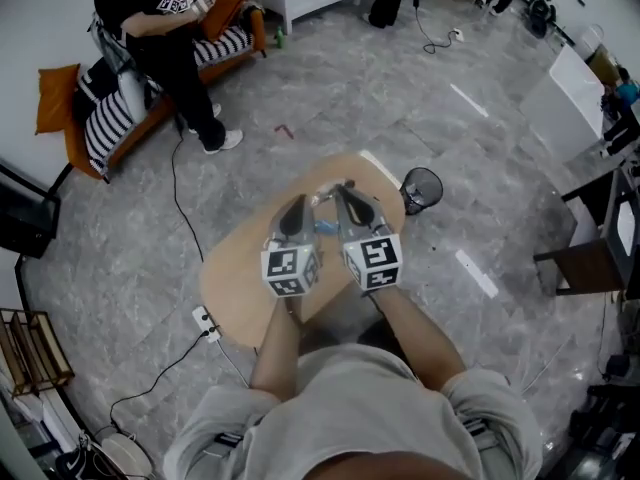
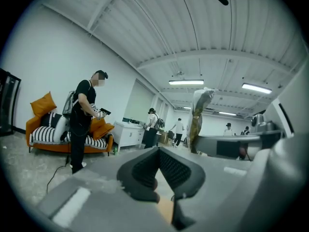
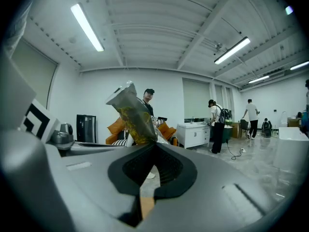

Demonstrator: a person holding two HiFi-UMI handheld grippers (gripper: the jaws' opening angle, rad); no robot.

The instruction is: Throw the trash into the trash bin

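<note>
My right gripper (image 3: 153,144) is shut on the lower end of a crinkled clear wrapper (image 3: 131,115) with yellow-green print, which sticks up from the jaw tips. In the head view both grippers are side by side above the round wooden table (image 1: 230,288), the right gripper (image 1: 345,194) with the shiny wrapper (image 1: 327,192) at its tip. Beside it, my left gripper (image 1: 293,214) has its pads together with nothing visible between them. From the left gripper (image 2: 158,150) view the wrapper (image 2: 200,112) hangs off to the right. The black mesh trash bin (image 1: 421,189) stands on the floor past the table's right edge.
A small blue item (image 1: 322,228) lies on the table under the grippers. A power strip (image 1: 205,323) and cable lie on the floor at the left. A person (image 1: 160,28) stands by an orange sofa (image 1: 85,118). A dark chair (image 1: 590,258) is at the right.
</note>
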